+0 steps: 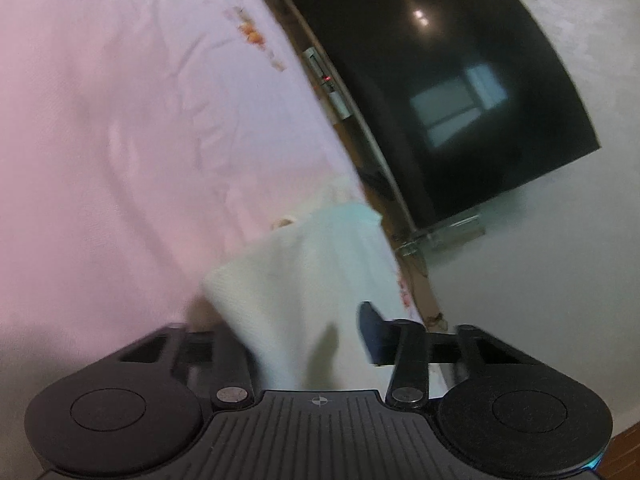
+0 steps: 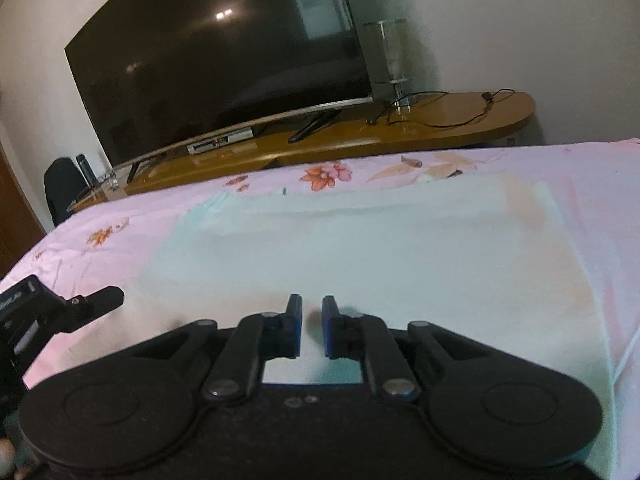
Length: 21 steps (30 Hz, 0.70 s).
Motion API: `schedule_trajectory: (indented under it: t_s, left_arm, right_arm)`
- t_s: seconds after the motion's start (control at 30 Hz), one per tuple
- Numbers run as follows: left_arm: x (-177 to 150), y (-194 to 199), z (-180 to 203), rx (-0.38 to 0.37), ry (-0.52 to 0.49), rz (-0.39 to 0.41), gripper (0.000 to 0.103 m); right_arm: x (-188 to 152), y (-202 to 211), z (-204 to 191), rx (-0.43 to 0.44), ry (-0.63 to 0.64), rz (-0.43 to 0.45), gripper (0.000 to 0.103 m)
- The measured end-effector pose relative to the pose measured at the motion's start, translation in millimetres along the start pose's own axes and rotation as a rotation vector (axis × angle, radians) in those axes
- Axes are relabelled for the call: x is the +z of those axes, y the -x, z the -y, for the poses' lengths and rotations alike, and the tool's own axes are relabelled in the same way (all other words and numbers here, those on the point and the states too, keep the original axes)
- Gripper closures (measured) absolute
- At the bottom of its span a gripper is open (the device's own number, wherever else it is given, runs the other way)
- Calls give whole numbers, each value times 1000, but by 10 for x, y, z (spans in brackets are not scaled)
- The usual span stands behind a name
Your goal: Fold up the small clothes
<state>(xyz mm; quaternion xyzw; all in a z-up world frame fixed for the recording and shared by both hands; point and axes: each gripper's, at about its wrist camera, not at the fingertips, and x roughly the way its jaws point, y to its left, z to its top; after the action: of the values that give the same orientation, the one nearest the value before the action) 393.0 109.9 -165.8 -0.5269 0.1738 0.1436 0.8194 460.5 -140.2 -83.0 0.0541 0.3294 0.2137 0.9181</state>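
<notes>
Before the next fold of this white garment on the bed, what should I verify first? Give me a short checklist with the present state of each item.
1. White garment spread on the pink bedsheet: ok; the right wrist view shows it lying broad and fairly flat.
2. Left tool holds cloth: cannot tell; cloth stands up between its fingers, but one finger is hidden.
3. Right tool holds cloth: not ok; there is a narrow gap between its pads and no cloth is seen in it.
4. Left wrist view sharp: not ok; it is blurred.
</notes>
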Motion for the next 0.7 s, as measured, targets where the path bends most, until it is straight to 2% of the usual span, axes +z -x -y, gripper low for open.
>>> schedule_trajectory:
  t_s: [0.1, 0.17, 0.2, 0.23, 0.27, 0.43, 0.57, 0.7]
  left_arm:
    - [47, -75, -20, 2, 0, -21, 77]
    - [66, -98, -48, 4, -6, -30, 90]
    - [78, -133, -67, -2, -7, -42, 94]
    - [96, -131, -98, -16, -6, -52, 96]
    - [120, -117, -83, -23, -14, -59, 96]
    - [201, 23, 389, -124, -240, -44, 96]
    - [144, 37, 871, -194, -441, -97, 96]
    - [-97, 19, 1333, -259, -631, -178, 96]
  right_arm:
    - [-3, -10, 29, 4, -16, 7, 92]
    - [2, 2, 20, 21, -16, 17, 92]
    - [-4, -10, 15, 19, -13, 14, 93]
    - [-7, -59, 18, 4, -10, -6, 94]
    - [-35, -123, 29, -17, -8, -42, 100]
    - [-103, -107, 119, 6, -53, -28, 101]
    - [-115, -92, 193, 29, -111, -21, 102]
    - [-114, -80, 317, 66, -192, -23, 103]
